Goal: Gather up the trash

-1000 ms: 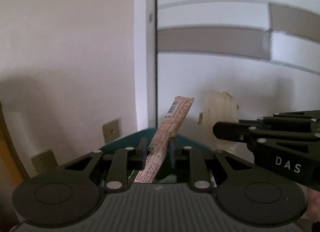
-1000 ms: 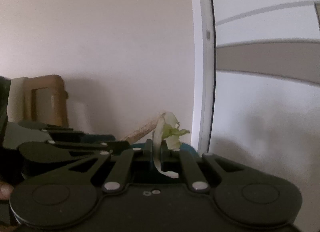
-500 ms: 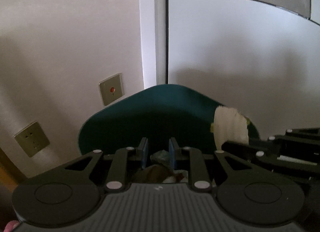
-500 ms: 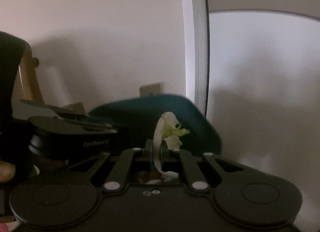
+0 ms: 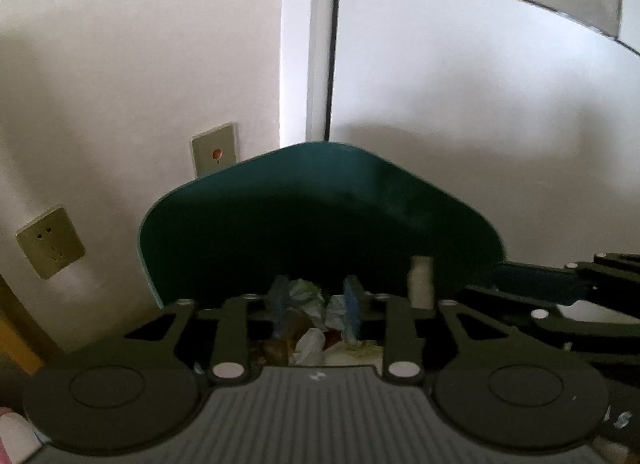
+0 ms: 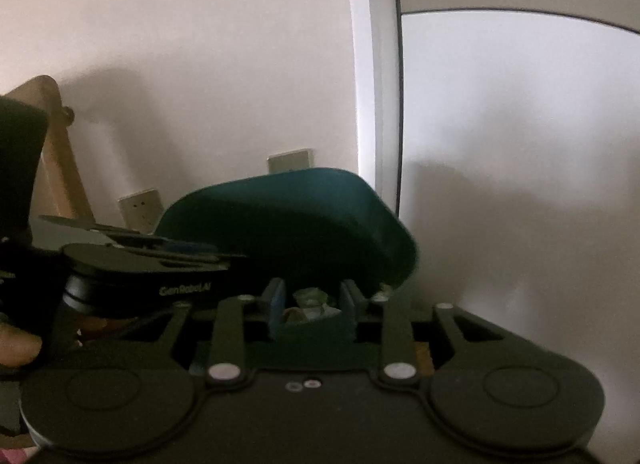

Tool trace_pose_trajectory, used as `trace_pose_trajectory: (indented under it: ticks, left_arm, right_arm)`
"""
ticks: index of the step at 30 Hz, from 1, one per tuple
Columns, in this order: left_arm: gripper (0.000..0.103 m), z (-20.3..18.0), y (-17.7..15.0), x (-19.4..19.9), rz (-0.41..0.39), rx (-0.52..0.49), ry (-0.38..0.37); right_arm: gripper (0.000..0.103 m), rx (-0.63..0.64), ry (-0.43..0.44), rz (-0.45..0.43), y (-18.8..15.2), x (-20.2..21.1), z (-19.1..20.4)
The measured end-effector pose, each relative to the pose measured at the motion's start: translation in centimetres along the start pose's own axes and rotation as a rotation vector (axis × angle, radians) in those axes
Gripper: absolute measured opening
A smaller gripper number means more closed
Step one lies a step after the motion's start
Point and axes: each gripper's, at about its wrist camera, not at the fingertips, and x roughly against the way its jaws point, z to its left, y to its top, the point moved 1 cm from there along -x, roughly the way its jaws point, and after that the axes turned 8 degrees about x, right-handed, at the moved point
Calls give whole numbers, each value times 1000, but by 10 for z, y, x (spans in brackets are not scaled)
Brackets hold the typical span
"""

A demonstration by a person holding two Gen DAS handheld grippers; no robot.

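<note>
With both my left gripper (image 5: 314, 306) and right gripper (image 6: 313, 306) opening empty over the dark teal plastic bin (image 5: 320, 223), I'd widen fully before lifting clear.

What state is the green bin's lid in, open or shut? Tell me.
Open. The green bin's lid stands raised behind the opening, and crumpled trash shows inside below it.
</note>
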Motion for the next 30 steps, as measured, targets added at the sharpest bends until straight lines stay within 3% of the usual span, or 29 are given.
trace_pose_trajectory:
  ticks: [2, 3, 8, 17, 21, 25, 30]
  left_arm:
    - [64, -3, -3, 11, -27, -6, -7]
    - [69, -6, -5, 19, -47, -15, -9]
    - [71, -25, -13, 55, -117, -73, -14]
    - [81, -49, -33, 120, -196, -93, -54]
    - [84, -53, -42, 138, -211, -73, -68]
    - [100, -59, -47, 155, -222, -64, -64]
    - [102, -66, -51, 171, -236, -76, -29]
  right_arm:
    - [31, -3, 8, -12, -2, 13, -2]
    - [31, 1, 11, -21, -4, 21, -1]
    - [44, 38, 13, -71, -10, 62, 4]
    - [54, 38, -7, -143, -25, 133, 5]
    - [57, 28, -19, -172, -32, 157, 2]
    - [58, 17, -27, -193, -37, 177, 0]
    - [58, -1, -28, -210, -40, 196, -2]
